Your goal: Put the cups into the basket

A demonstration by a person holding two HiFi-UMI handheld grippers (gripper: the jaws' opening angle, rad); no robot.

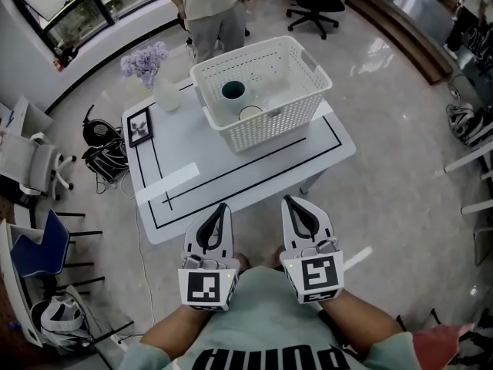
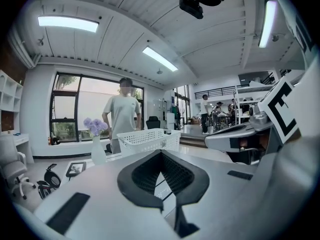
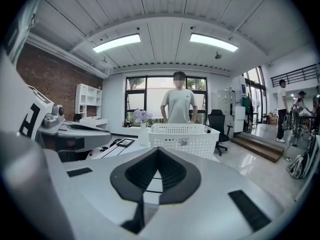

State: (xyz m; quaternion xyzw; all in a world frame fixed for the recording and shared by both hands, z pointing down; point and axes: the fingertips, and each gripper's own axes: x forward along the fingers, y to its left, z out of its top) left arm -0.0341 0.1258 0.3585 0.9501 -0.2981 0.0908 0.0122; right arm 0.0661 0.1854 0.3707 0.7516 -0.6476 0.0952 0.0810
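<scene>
On the white table point(image 1: 177, 206) stands a white lattice basket point(image 1: 269, 110) at the far right side. Inside it I see a dark teal cup point(image 1: 233, 91) and a white cup point(image 1: 250, 114). My left gripper point(image 1: 224, 206) and right gripper point(image 1: 286, 200) hover side by side at the table's near edge, well short of the basket. Both are shut with nothing between the jaws. In the left gripper view the gripper point(image 2: 162, 152) faces the basket point(image 2: 150, 140). The right gripper point(image 3: 157, 149) faces the basket point(image 3: 182, 136) too; its wall hides the cups.
A vase of purple flowers point(image 1: 154, 75) and a small picture frame point(image 1: 139, 126) stand on the table's far left. A person point(image 1: 208, 6) stands just behind the table. An office chair point(image 1: 316, 6), a black bag point(image 1: 104, 153) and chairs point(image 1: 35, 168) surround it.
</scene>
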